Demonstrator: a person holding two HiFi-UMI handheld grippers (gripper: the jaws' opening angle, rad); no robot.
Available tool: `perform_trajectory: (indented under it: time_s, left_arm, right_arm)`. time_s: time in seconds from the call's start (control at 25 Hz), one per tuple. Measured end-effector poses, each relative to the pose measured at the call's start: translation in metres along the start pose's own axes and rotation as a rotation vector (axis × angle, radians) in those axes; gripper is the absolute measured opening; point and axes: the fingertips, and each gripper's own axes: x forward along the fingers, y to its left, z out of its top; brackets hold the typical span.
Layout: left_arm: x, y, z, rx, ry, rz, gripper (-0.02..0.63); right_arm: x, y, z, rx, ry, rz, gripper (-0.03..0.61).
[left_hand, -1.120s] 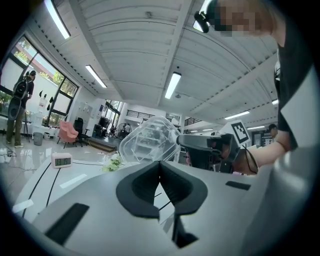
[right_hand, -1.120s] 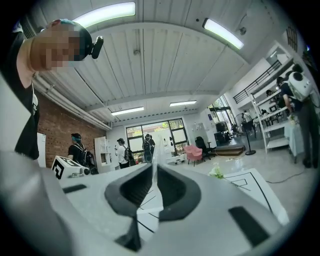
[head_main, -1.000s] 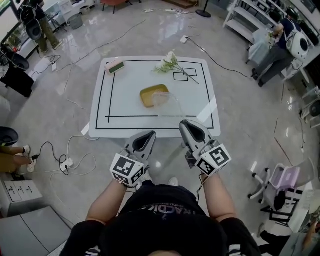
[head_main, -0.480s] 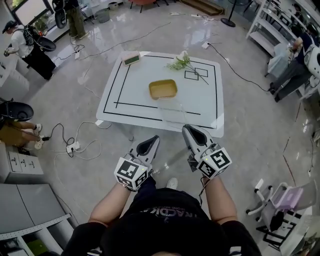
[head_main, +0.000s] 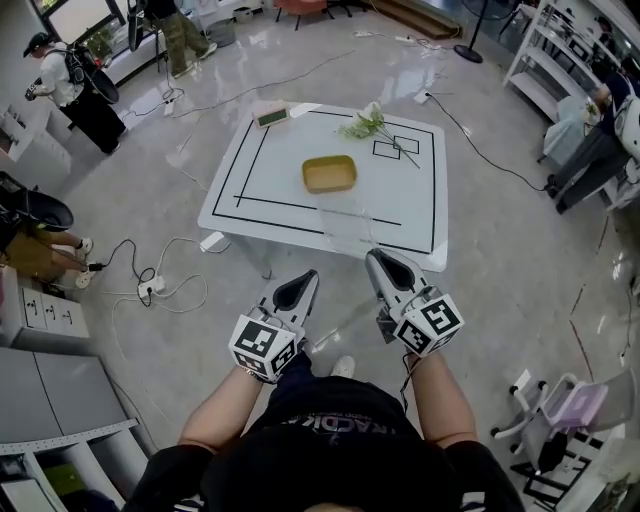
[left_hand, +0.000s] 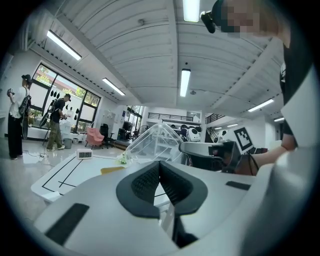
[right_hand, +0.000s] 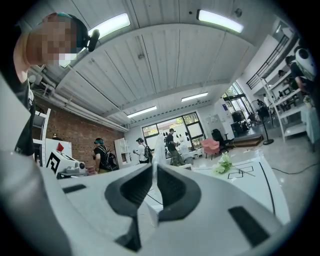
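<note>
In the head view both grippers are held side by side over the floor, short of the white table (head_main: 232, 190). My right gripper (head_main: 385, 262) (right_hand: 154, 172) is shut on the edge of a clear plastic container (head_main: 345, 225) (left_hand: 152, 142), which sticks up and forward from its jaws. My left gripper (head_main: 300, 283) (left_hand: 160, 172) is shut too, with a thin clear plastic strip (left_hand: 168, 220) showing between its pads. The right gripper (left_hand: 205, 150) appears close beside the container in the left gripper view.
On the table lie a yellow tray (head_main: 330, 174), a sprig of flowers (head_main: 365, 122) (right_hand: 224, 163) and a small clock (head_main: 271, 116) (left_hand: 84, 154). Cables (head_main: 150, 290) trail over the floor at the left. People stand at the far left (head_main: 65, 80) and by shelves at the right (head_main: 600, 120).
The table now sits farther up in the head view, with more floor between it and the grippers. Both grippers stay shut and keep their places side by side.
</note>
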Motion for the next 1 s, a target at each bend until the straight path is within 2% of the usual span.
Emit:
perform_trajectory:
  time_s: [1.0]
  left_arm:
    - [0.005, -0.023, 0.001, 0.02, -0.01, 0.006, 0.003]
  right_arm:
    - [-0.02, -0.003, 0.0, 0.014, -0.017, 0.01, 0.032]
